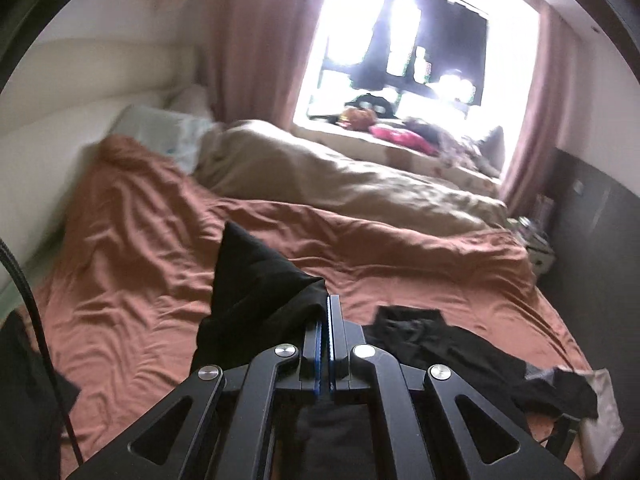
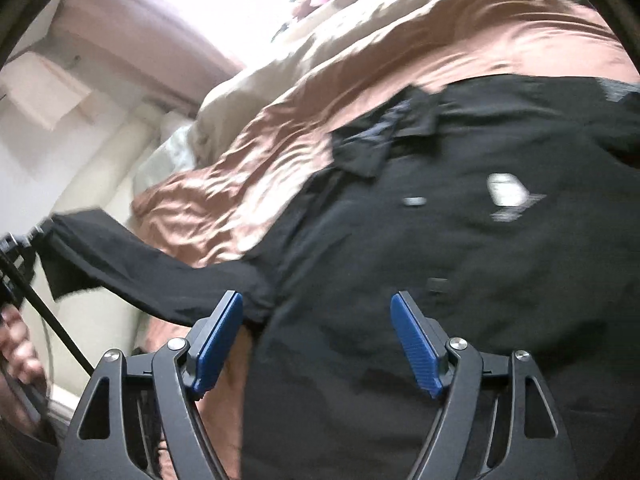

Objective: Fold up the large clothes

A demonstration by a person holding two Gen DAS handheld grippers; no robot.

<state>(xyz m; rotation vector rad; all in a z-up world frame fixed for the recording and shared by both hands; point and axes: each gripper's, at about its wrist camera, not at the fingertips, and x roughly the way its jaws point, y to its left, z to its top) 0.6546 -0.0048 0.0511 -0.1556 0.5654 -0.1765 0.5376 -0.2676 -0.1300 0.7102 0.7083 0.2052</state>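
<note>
A black collared shirt (image 2: 460,232) lies spread on the rust-brown bedcover (image 2: 280,148), with a small white print on its chest. My left gripper (image 1: 326,304) is shut on the end of one black sleeve (image 1: 256,292) and holds it lifted above the bed. That sleeve (image 2: 120,264) shows stretched out to the left in the right wrist view, with the left gripper (image 2: 36,236) at its end. My right gripper (image 2: 316,300) is open and empty, just above the shirt near the sleeve seam. Its blue pads (image 2: 416,348) stand wide apart.
A beige duvet (image 1: 340,184) and pillows (image 1: 168,132) lie on the far side of the bed. A window sill (image 1: 400,136) holds red and dark clutter. A dark cabinet (image 1: 592,248) stands at the right. A padded headboard (image 1: 80,92) runs along the left.
</note>
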